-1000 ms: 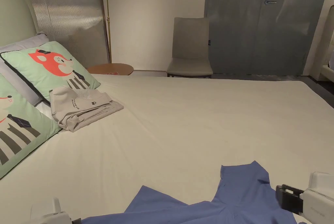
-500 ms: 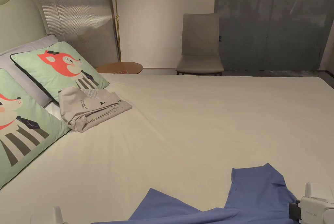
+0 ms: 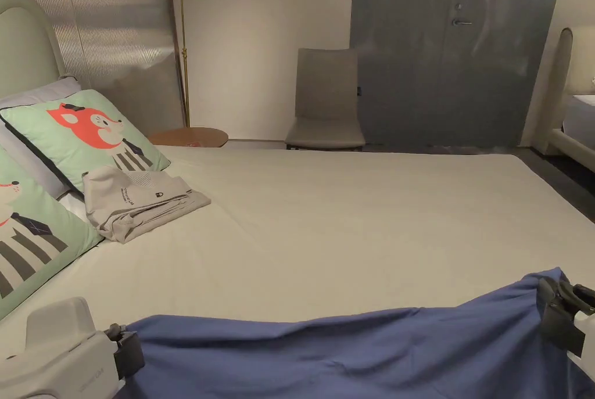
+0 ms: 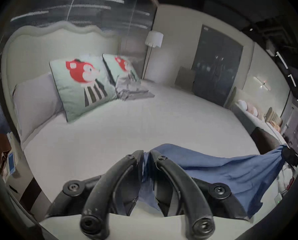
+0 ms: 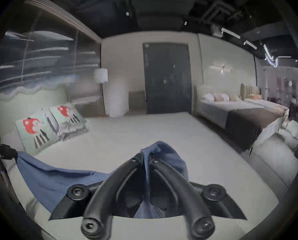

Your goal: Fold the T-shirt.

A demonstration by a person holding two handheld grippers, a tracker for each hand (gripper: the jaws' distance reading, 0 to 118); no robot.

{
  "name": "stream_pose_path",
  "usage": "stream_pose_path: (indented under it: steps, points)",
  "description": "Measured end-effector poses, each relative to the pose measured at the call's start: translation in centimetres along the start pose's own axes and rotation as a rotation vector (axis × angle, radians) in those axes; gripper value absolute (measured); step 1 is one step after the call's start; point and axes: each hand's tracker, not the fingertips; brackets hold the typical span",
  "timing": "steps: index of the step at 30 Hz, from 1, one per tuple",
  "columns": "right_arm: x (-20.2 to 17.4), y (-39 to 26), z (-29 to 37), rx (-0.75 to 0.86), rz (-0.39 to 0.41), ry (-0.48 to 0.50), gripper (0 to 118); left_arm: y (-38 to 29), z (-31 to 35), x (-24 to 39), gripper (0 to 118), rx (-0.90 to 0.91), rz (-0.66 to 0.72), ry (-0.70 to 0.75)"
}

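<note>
Left gripper view: the left gripper (image 4: pixel 146 154) and the right gripper (image 5: pixel 146 158) are each pinching the blue cotton T-shirt (image 3: pixel 360 353) between closed jaws.

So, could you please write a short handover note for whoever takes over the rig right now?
Left tool: shut on the blue T-shirt, at its left end.
Right tool: shut on the same shirt, at its right end, where cloth bunches over the jaws.
The shirt hangs stretched between the two tools above the near edge of the bed, unfolded.
A folded grey garment lies by the fox pillows.
Done: both ends gripped and lifted.
Left: probably lay the shirt flat on the bed, then make all the folds.
</note>
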Motion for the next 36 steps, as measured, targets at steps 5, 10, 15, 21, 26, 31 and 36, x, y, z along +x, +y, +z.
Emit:
stream_pose_path:
  steps: [5, 10, 15, 21, 26, 31, 36]
  points:
    - [0.2, 3.6, 4.9, 0.135, -0.031, -0.011, 5, 1.9, 3.6, 0.8, 7, 0.169, -0.008, -0.057]
    - [0.0, 7.1, 5.9, 0.200, -0.001, -0.020, 5, 5.7, 4.4, 2.3, 7, 0.245, -0.018, -0.110]
    - [0.3, 12.0, 3.9, 0.282, 0.007, -0.035, 5, 11.6, 3.3, 4.7, 7, 0.317, -0.035, -0.150]
    - [0.0, 18.8, -1.1, 0.311, -0.021, -0.041, 5, 20.5, 0.4, 8.0, 7, 0.353, -0.033, -0.160]
    - [-1.0, 24.3, -6.3, 0.345, 0.015, -0.050, 5, 27.1, -2.8, 10.5, 7, 0.396, -0.036, -0.156]
    - [-2.0, 28.9, -11.3, 0.398, 0.030, -0.054, 5, 32.4, -6.2, 12.2, 7, 0.441, -0.006, -0.151]
    - [-2.3, 32.1, -15.8, 0.441, 0.051, -0.063, 5, 36.3, -9.7, 13.5, 7, 0.489, 0.021, -0.147]
